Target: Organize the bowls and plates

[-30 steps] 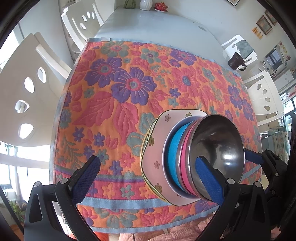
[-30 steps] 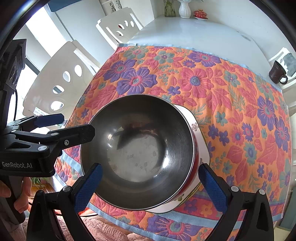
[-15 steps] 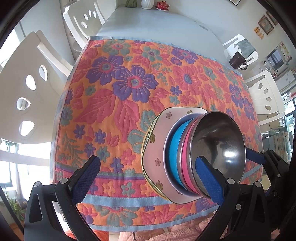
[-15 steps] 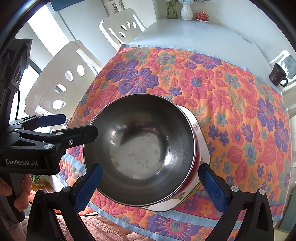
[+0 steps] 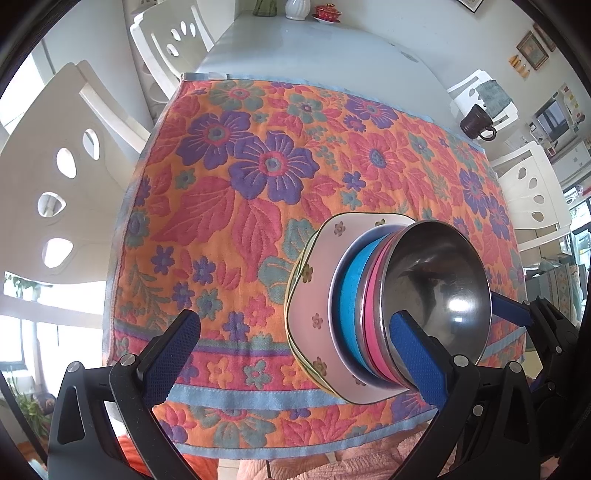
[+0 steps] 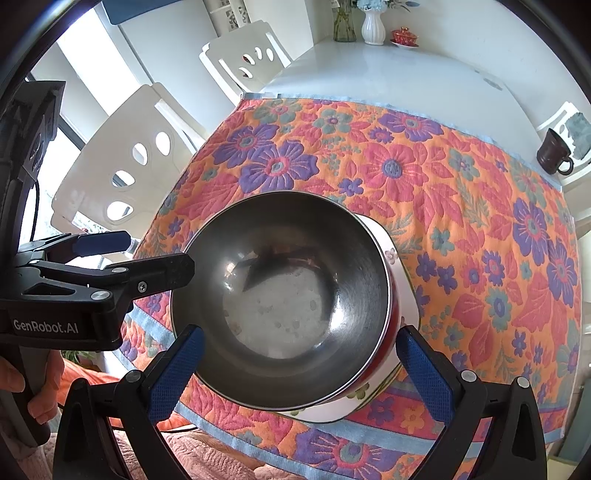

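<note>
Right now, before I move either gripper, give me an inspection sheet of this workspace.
Surface: white table, near half covered by floral cloth.
Job's things: steel bowl tops a stack: pink bowl, blue bowl, floral square plate at the bottom.
Clutter: dark mug at the cloth's far right edge; vases and red lidded cup at the table's far end.
Grippers: left gripper open, beside the stack; right gripper open, straddling the steel bowl.
Cables: thin dark cable behind the left gripper.
Surroundings: white chairs, window light.
</note>
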A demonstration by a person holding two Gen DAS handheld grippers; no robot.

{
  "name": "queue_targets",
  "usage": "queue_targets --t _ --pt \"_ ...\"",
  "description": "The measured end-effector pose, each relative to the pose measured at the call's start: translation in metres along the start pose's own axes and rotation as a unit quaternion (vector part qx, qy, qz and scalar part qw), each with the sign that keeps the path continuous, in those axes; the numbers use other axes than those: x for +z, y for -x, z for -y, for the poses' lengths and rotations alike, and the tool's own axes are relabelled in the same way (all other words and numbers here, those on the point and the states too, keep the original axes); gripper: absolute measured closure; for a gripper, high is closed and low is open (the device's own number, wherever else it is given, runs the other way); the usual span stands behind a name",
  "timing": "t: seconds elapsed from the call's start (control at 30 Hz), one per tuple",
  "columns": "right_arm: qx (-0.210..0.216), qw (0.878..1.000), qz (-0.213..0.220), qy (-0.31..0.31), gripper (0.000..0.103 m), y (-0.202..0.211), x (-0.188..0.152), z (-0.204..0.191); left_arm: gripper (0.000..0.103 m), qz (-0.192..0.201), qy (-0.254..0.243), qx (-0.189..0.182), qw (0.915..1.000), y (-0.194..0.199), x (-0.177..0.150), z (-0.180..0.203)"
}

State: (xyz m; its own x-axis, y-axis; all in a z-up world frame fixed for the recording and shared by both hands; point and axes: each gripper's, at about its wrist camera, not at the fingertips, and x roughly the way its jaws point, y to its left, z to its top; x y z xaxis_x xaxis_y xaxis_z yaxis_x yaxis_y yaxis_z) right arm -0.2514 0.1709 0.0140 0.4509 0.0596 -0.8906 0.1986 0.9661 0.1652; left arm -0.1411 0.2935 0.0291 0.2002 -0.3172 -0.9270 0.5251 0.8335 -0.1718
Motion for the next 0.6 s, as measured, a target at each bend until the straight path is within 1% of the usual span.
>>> queue_targets --t 0.6 --pt "0.005 1.0 -0.005 0.009 0.0 -0.0024 0.0012 0.0023 0.0 0.001 0.019 0.005 0.9998 -0.0017 -0.0016 0.0013"
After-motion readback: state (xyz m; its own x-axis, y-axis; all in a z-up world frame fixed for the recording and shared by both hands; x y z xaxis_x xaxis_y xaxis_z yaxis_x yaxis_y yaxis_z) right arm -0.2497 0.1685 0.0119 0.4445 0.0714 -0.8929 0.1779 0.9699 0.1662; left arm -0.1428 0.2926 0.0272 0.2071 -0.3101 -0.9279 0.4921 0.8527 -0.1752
